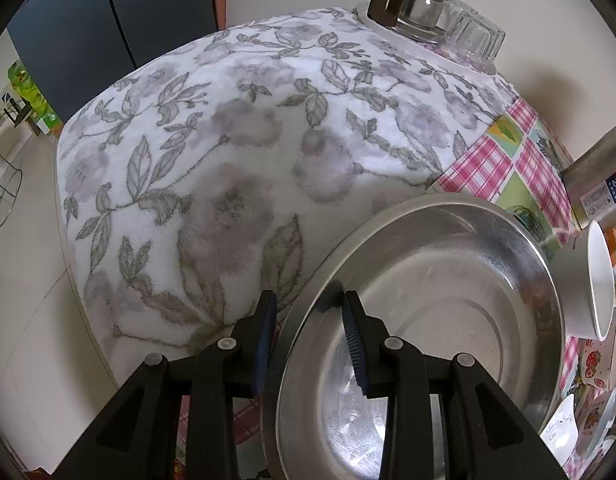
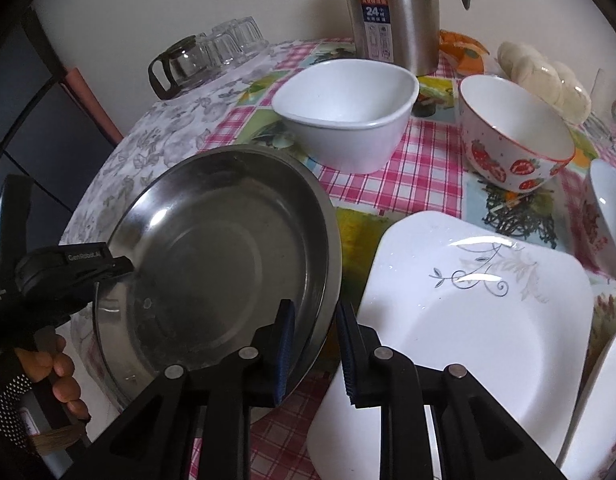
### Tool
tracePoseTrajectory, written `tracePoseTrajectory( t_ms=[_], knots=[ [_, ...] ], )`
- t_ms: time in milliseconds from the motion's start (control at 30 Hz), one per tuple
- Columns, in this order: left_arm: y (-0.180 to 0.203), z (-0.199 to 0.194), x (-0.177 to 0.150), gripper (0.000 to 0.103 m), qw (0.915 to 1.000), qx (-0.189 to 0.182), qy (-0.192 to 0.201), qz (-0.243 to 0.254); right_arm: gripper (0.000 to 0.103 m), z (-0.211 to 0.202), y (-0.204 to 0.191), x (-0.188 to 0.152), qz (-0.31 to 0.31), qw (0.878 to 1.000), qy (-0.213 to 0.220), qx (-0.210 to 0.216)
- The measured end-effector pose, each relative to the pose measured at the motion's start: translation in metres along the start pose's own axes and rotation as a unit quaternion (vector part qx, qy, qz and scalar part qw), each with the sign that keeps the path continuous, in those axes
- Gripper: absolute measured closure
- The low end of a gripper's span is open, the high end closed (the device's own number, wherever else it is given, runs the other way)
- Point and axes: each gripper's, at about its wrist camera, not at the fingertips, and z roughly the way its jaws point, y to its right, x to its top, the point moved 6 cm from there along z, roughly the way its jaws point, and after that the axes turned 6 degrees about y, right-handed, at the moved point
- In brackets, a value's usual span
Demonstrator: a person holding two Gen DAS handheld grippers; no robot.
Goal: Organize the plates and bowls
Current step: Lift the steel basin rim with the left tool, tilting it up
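A round steel dish (image 1: 448,300) (image 2: 211,256) is tilted above the table. My left gripper (image 1: 310,316) straddles its left rim with the jaws apart; it also shows in the right wrist view (image 2: 119,268) at that rim. My right gripper (image 2: 314,320) straddles the dish's right rim, jaws apart and not pressing it. A square white plate (image 2: 460,340) with a grey vine pattern lies to the right of the dish. A white square bowl (image 2: 348,112) and a strawberry bowl (image 2: 512,140) stand behind.
A steel thermos (image 2: 392,12) (image 1: 596,176) stands at the back. A glass pot (image 2: 179,64) (image 1: 412,8) and upturned glasses (image 2: 235,40) sit on a floral cloth (image 1: 227,160). More white dishes (image 2: 608,208) are at the right edge. Pink checked tablecloth (image 2: 420,176) covers the table.
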Motion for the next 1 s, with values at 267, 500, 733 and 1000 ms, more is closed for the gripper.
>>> tracePoseTrajectory(
  t_ms=[267, 500, 733, 1000],
  knots=[
    [-0.005, 0.001, 0.001, 0.067, 0.9997, 0.001, -0.001, -0.023, 0.080, -0.001, -0.003, 0.000, 0.000, 1.000, 0.001, 0.008],
    [-0.007, -0.001, 0.000, 0.066, 0.9997, 0.007, -0.001, -0.022, 0.080, 0.011, -0.008, -0.007, 0.000, 1.000, -0.018, 0.019],
    [-0.006, 0.001, 0.002, 0.066, 0.9998, 0.012, 0.000, -0.015, 0.080, 0.020, -0.016, -0.015, -0.021, 0.999, -0.026, 0.009],
    [0.000, -0.003, 0.003, 0.071, 1.0000, 0.003, 0.006, 0.001, 0.080, 0.004, -0.018, -0.002, -0.046, 0.999, 0.017, -0.012]
  ],
)
